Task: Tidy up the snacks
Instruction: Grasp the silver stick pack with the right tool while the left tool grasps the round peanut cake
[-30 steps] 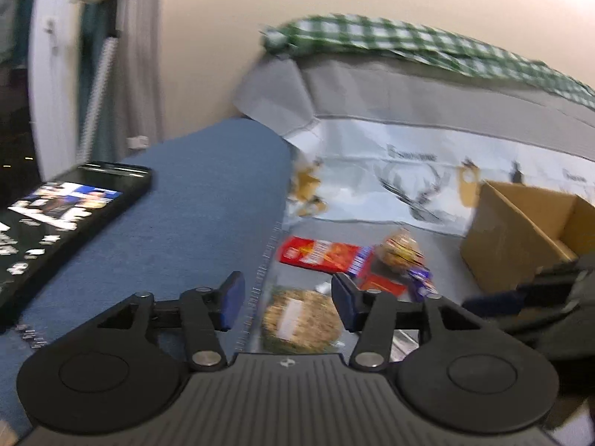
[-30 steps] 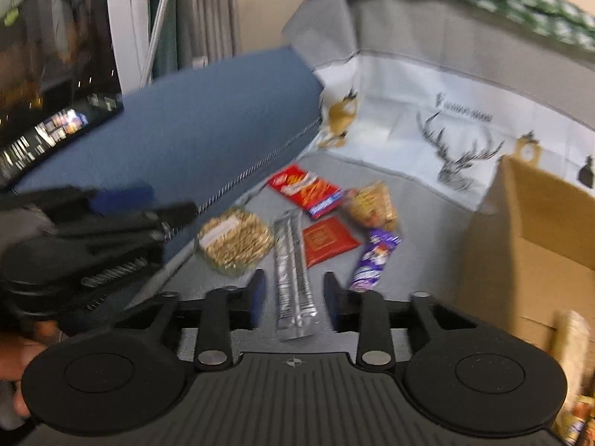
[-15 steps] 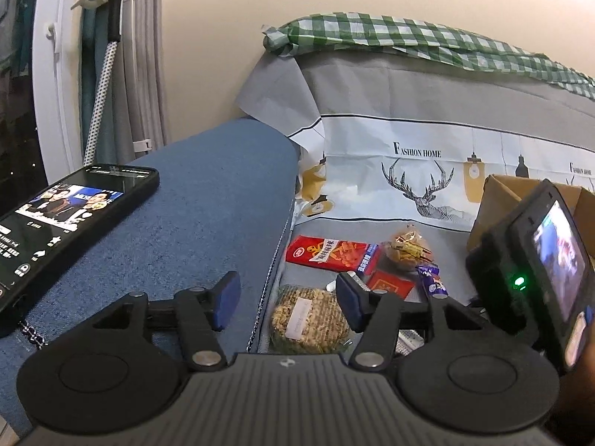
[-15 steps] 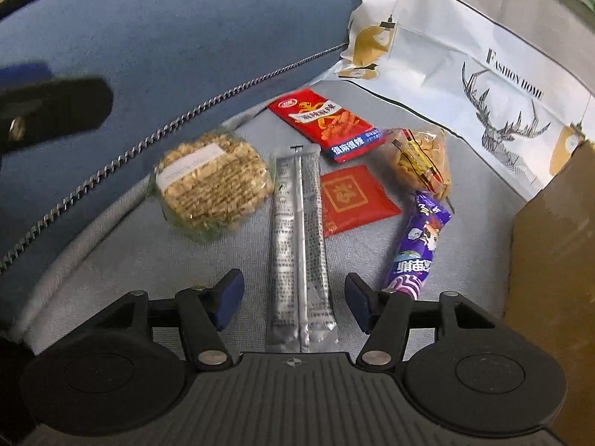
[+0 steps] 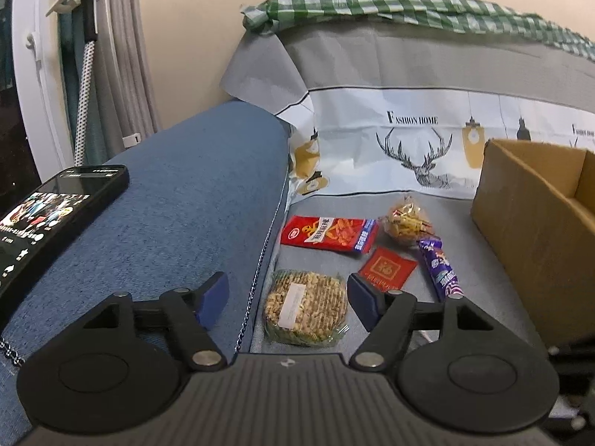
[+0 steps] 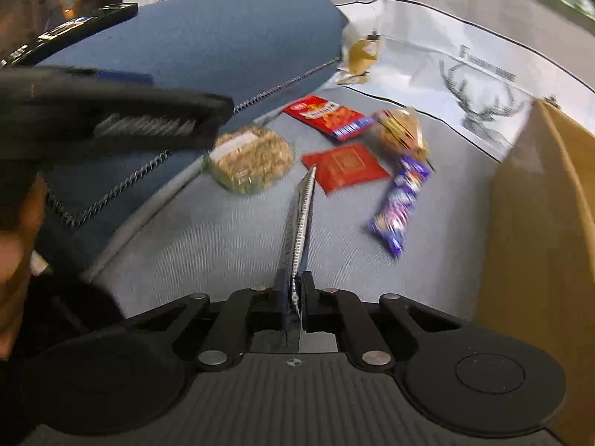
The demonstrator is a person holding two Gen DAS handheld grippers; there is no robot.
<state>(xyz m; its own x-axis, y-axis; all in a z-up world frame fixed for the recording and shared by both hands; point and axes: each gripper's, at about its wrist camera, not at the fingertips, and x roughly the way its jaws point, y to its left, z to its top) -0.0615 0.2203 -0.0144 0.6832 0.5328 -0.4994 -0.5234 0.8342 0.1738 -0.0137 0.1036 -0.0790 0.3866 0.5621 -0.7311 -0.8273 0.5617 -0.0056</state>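
Soft indoor light; right view motion-blurred

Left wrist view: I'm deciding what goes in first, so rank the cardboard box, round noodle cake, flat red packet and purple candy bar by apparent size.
1. Cardboard box, partly cut off.
2. Noodle cake, though nearest the camera.
3. Flat red packet and purple candy bar: too alike to rank.
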